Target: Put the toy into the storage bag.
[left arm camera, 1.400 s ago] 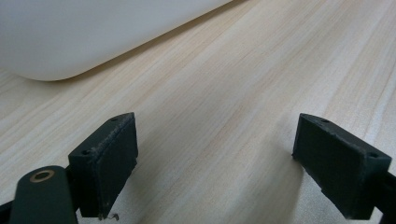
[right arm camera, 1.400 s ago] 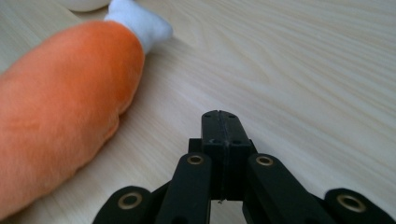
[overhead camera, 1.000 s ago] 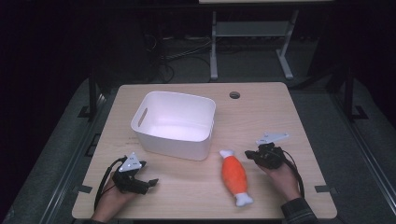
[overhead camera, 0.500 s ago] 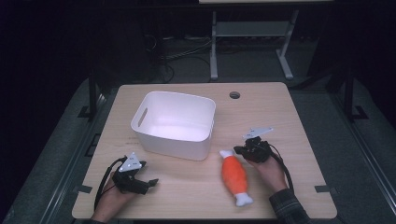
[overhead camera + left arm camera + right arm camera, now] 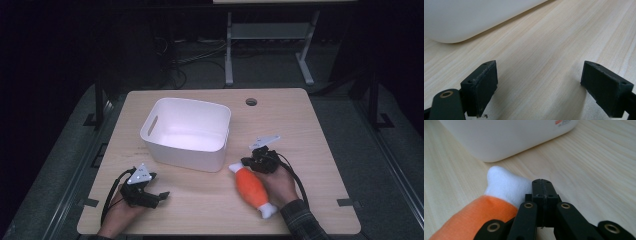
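From the high view I see a light wooden table (image 5: 320, 150) with a white plastic bin (image 5: 187, 132) standing near its middle, an oval handle slot in its left wall, and a small round hole (image 5: 251, 102) in the tabletop near the far edge. An orange plush toy with white ends (image 5: 252, 188) lies on the table just in front of the bin's near right corner, running diagonally from its upper white tip beside the bin down toward the near edge. My right gripper (image 5: 252, 162) sits against the toy's upper end, held by the right hand (image 5: 278, 182), whose plaid sleeve (image 5: 302, 221) comes in from the bottom. In the right gripper view its jaws are pressed flat together with nothing between them, their tips touching the side of the toy's white end (image 5: 506, 185), and the bin's wall (image 5: 504, 137) rises just beyond with a small red mark near its corner. My left gripper (image 5: 150, 196) rests low on the near left part of the table, well apart from the toy, its cable looping around the left hand (image 5: 120, 215). In the left gripper view its jaws stand wide apart over bare wood, holding nothing, and the bin's rounded bottom edge (image 5: 474, 22) crosses the top left.
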